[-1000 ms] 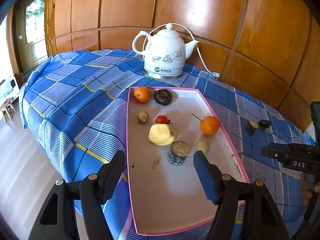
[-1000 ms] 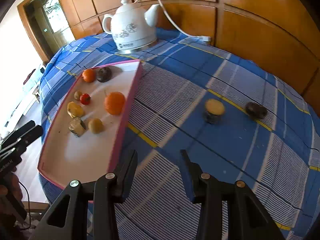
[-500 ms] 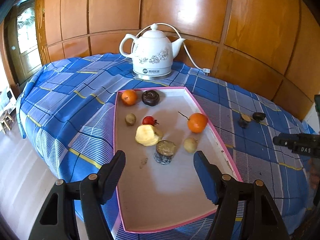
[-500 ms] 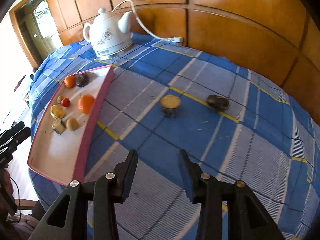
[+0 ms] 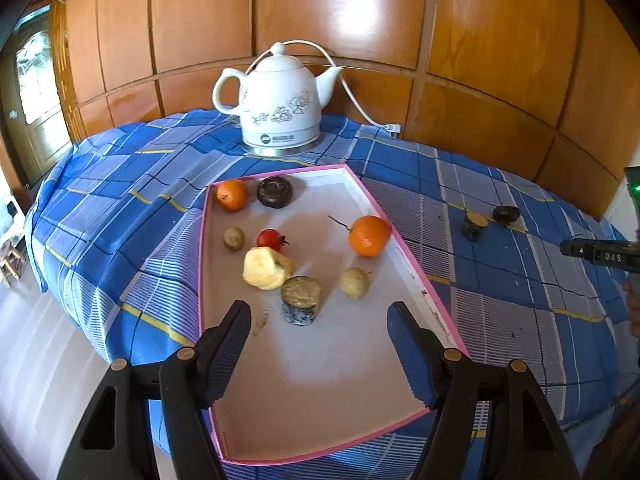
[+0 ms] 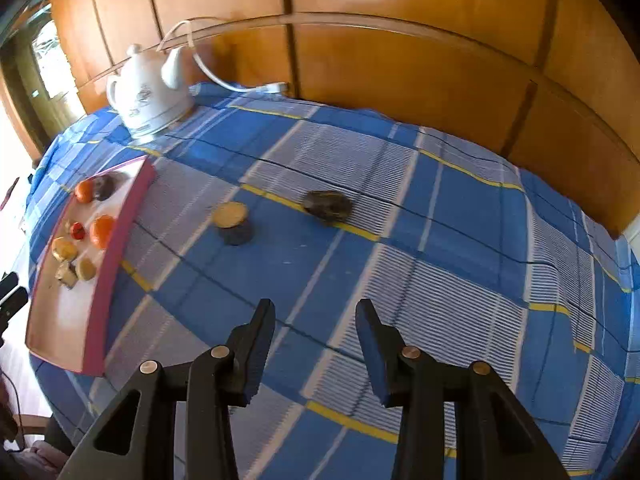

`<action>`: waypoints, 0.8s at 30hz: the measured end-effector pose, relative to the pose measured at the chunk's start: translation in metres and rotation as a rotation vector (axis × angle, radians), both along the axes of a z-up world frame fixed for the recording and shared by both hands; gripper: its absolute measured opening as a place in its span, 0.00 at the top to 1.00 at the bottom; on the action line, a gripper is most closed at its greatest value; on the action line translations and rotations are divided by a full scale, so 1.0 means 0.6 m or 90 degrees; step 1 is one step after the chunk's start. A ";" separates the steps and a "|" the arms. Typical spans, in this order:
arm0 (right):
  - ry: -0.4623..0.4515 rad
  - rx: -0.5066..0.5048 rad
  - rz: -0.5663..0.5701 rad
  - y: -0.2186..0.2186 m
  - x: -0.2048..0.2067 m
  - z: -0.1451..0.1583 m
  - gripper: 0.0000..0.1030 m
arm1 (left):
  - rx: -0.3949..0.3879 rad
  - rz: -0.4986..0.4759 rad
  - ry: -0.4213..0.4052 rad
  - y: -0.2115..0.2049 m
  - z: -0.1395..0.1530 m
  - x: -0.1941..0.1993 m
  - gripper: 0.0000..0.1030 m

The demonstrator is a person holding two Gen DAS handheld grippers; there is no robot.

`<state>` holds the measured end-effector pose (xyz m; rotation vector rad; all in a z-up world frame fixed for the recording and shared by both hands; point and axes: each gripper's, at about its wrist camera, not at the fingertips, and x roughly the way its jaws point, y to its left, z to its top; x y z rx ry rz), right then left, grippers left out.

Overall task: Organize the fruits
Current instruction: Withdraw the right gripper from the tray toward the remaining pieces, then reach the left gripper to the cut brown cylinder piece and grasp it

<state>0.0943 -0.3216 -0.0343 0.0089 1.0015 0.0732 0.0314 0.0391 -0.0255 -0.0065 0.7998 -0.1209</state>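
1. Left wrist view. Left claw (image 5: 318, 344) stands with jaws apart and nothing between them, over the near bare part of the shallow pink-rimmed white tray (image 5: 408, 256). The tray already holds the stemmed orange (image 5: 369, 235) at centre right and other small fruits at frame centre. Two pieces are not in the tray: the short dark-sided cut stub with a pale yellow top (image 5: 474, 226) and the dark wrinkled round fruit (image 5: 506, 215), both at right of frame on the blue checked cloth-covered surface (image 5: 500, 280). The right claw's black tip shows at the right edge, nearer them.

2. Right wrist view. Right claw (image 6: 316, 344) has jaws part open, empty, low in frame. The cut stub (image 6: 233, 222) lies up and left of it; the dark fruit (image 6: 328, 205) almost straight ahead, upper centre. Neither piece shows a marked long axis. Judgement: the right hand is the nearer and a straight advance suits the dark fruit.
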 end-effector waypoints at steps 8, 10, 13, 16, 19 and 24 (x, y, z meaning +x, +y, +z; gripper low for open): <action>0.018 0.036 -0.077 -0.057 0.008 -0.022 0.59 | 0.013 -0.031 0.016 -0.037 -0.005 0.010 0.31; 0.019 0.044 -0.093 -0.066 0.010 -0.021 0.59 | 0.016 -0.042 0.021 -0.049 -0.007 0.013 0.31; 0.028 0.053 -0.113 -0.076 0.013 -0.024 0.59 | 0.016 -0.062 0.026 -0.067 -0.007 0.019 0.31; 0.030 0.057 -0.136 -0.086 0.012 -0.023 0.59 | 0.015 -0.084 0.024 -0.089 0.000 0.026 0.31; 0.026 0.078 -0.157 -0.098 0.010 -0.021 0.59 | 0.016 -0.111 0.024 -0.118 0.010 0.042 0.31; 0.018 0.096 -0.174 -0.109 0.007 -0.014 0.59 | 0.005 -0.151 0.049 -0.174 0.013 0.090 0.31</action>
